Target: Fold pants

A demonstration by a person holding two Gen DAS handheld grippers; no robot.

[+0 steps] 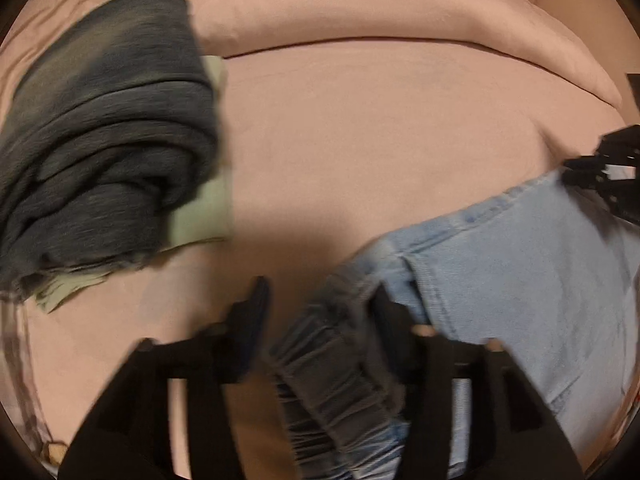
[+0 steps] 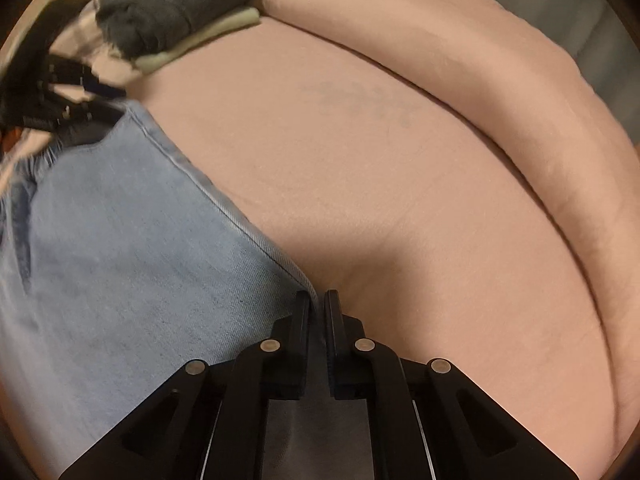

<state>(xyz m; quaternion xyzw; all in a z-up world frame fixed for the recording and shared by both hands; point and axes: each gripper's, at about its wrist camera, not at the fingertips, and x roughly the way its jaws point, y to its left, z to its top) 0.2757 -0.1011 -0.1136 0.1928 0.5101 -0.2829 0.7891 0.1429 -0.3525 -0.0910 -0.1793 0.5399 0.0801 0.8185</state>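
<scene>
Light blue denim pants [image 1: 520,280] lie on a pink bed. In the left wrist view my left gripper [image 1: 320,304] is open, and the bunched elastic waistband [image 1: 332,360] lies between its fingers, against the right one. My right gripper [image 1: 600,164] shows at the far right, on the pants' edge. In the right wrist view my right gripper [image 2: 318,304] is shut on the seamed edge of the pants [image 2: 120,260]. My left gripper [image 2: 60,92] shows at the upper left by the waistband.
A stack of folded clothes, dark grey [image 1: 104,140] over pale green [image 1: 204,212], sits on the bed at the left; it also shows in the right wrist view [image 2: 180,4]. A pink pillow [image 1: 360,12] lies along the far side. Bare pink sheet [image 2: 400,200] fills the middle.
</scene>
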